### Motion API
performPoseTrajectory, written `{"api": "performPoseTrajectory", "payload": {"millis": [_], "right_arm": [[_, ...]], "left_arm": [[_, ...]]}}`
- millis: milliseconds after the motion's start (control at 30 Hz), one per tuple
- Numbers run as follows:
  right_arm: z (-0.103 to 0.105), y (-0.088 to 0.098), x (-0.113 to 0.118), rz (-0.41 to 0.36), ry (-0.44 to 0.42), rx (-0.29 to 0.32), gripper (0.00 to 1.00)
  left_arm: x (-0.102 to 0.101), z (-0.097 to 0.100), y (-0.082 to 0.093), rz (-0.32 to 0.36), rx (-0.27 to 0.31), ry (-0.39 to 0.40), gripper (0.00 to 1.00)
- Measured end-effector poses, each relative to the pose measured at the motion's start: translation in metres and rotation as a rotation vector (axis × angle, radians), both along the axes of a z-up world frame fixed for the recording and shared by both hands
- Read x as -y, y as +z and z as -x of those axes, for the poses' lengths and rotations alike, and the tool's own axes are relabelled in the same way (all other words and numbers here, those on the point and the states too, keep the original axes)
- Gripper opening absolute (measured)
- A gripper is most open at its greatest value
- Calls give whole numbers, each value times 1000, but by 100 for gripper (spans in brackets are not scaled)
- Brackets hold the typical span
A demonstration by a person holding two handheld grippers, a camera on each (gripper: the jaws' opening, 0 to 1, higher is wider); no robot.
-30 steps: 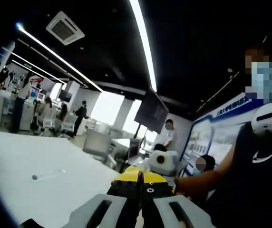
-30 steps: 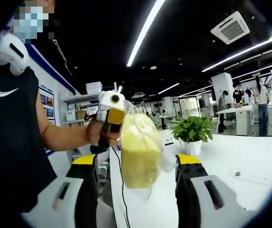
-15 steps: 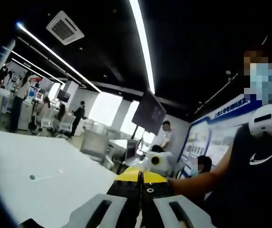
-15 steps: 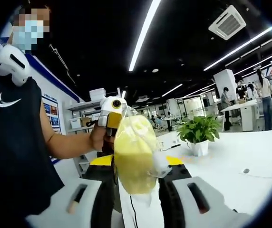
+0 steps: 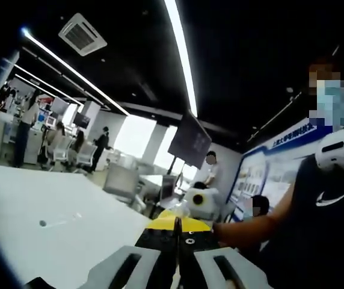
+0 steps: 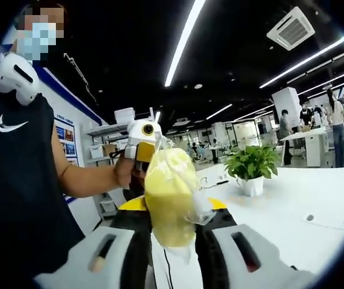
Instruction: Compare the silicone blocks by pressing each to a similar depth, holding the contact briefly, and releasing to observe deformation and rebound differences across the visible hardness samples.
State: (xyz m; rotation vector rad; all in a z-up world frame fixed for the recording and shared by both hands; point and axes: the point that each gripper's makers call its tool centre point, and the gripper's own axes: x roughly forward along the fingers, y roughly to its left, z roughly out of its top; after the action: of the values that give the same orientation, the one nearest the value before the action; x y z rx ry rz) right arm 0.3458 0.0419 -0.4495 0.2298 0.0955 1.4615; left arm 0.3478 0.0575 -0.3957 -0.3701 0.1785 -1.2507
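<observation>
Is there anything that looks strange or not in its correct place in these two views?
Yes. The yellow block is not on the white table; it sits inside a clear plastic bag, held up in the air. The right gripper squeezes it through the bag, while the left gripper holds the bag's top.

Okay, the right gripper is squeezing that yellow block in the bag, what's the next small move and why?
Probably hold briefly, then ease the right gripper open. Its jaws are pressed against both sides of the bagged yellow silicone block, which hangs from the left gripper above the white table. Releasing would let you watch it rebound.
</observation>
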Motion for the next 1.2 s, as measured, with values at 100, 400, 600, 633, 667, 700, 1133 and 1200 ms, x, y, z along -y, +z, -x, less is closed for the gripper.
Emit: {"api": "performPoseTrajectory", "payload": {"millis": [100, 400, 600, 633, 667, 700, 1133, 1200], "right_arm": [[-2, 0, -1, 5, 0, 4, 21], [-3, 1, -2, 8, 7, -28, 17], [-6, 4, -2, 27, 12, -54, 11], [-5, 4, -2, 35, 15, -73, 10], [-4, 4, -2, 40, 15, -78, 10], [-4, 3, -2, 45, 13, -75, 9], [-2, 0, 3, 73, 18, -121, 3], [-2, -1, 4, 80, 18, -125, 3]], "left_arm": [[-3, -1, -2, 0, -3, 11, 0], [-6, -1, -2, 14, -11, 19, 0], [-7, -2, -2, 35, -12, 30, 0], [-7, -2, -2, 38, -12, 32, 0], [-7, -2, -3, 41, -13, 37, 0], [-7, -2, -3, 43, -14, 39, 0], [-3, -3, -7, 11, 43, 50, 0], [-2, -4, -6, 11, 55, 55, 0]]}}
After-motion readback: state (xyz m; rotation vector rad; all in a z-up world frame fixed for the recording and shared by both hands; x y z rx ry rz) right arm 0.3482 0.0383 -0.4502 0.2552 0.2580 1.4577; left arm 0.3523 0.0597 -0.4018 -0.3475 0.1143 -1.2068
